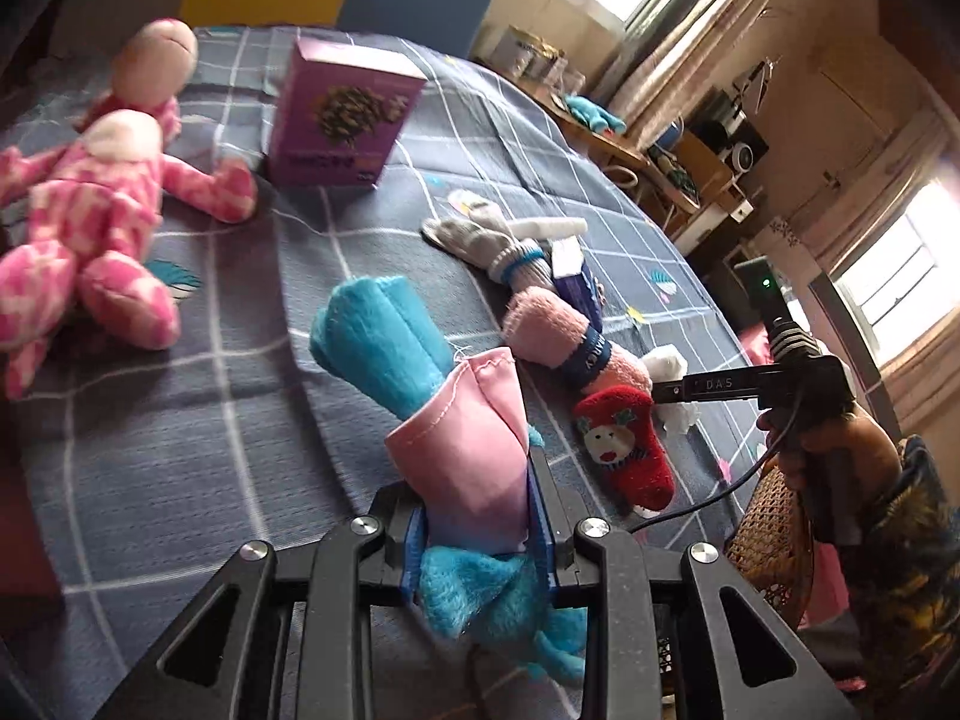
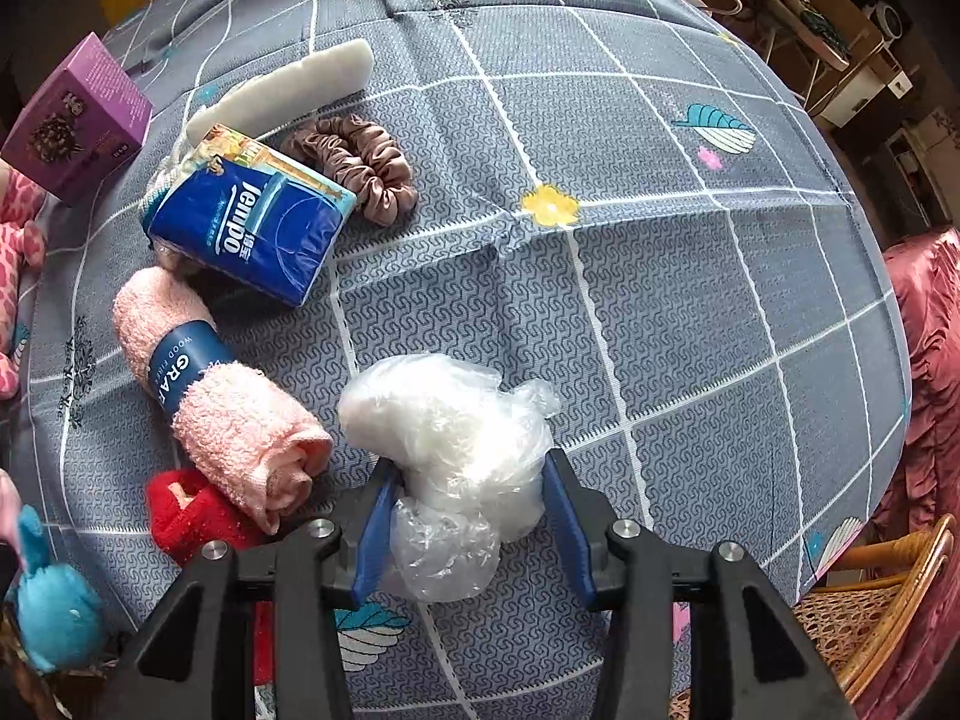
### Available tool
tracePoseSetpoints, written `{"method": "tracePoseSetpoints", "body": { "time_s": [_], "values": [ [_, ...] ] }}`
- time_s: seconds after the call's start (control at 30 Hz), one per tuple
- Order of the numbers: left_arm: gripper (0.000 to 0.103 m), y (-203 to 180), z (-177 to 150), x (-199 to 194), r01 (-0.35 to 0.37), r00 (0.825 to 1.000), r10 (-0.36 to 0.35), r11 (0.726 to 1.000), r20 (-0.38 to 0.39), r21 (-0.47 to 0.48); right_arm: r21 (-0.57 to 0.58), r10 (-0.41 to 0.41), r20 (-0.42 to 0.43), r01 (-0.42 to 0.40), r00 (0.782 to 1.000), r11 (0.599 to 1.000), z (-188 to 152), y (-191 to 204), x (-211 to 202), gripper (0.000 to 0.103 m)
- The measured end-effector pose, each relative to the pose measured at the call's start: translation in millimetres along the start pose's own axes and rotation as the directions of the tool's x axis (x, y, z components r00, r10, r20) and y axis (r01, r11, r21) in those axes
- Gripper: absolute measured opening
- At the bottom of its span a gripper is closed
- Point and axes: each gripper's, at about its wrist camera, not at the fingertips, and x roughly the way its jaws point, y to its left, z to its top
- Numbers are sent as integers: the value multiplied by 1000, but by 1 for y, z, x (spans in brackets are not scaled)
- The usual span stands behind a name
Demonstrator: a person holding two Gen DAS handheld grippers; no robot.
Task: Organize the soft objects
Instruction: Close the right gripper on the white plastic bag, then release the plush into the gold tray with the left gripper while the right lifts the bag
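In the left wrist view my left gripper [image 1: 480, 516] is shut on a blue plush toy [image 1: 384, 342] with a pink fabric part [image 1: 468, 450]; the toy is lifted off the cloth. That toy shows again at the lower left of the right wrist view [image 2: 48, 606]. My right gripper [image 2: 468, 504] points down at a crumpled clear plastic bag [image 2: 456, 420]. Its blue pads [image 2: 375, 516] press the bag on both sides. A pink rolled towel [image 2: 240, 420] with a blue band, a red sock [image 2: 192, 510] and a blue tissue pack [image 2: 252, 228] lie left of the bag.
A brown scrunchie [image 2: 360, 162], a white foam strip [image 2: 288, 90] and a purple box [image 2: 78, 120] lie further back on the checked grey-blue tablecloth [image 2: 660, 240]. A pink plush doll [image 1: 90, 210] and a grey sock [image 1: 492, 240] rest there too. A wicker chair [image 2: 870, 600] stands at the table's near right.
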Motion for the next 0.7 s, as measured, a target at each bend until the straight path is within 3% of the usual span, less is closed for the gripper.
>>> {"method": "tracePoseSetpoints", "body": {
  "time_s": [0.2,0.4,0.53,0.7],
  "values": [
    [29,8,-11,-34,-34,995,32,999,91,17,16,-16,47,15,999,1000,-8,-6,-11,40],
    [29,16,-20,-66,-39,987,37,999,157,13,63,2,169,-13,986,998,-16,-15,-38,39],
    [29,30,-26,-92,-50,978,53,999,202,-19,22,1,284,-8,959,1000,-24,2,-65,39],
    [29,59,-34,-135,-91,954,117,990,277,-106,-142,144,380,-96,914,985,-30,55,-100,39]
  ]
}}
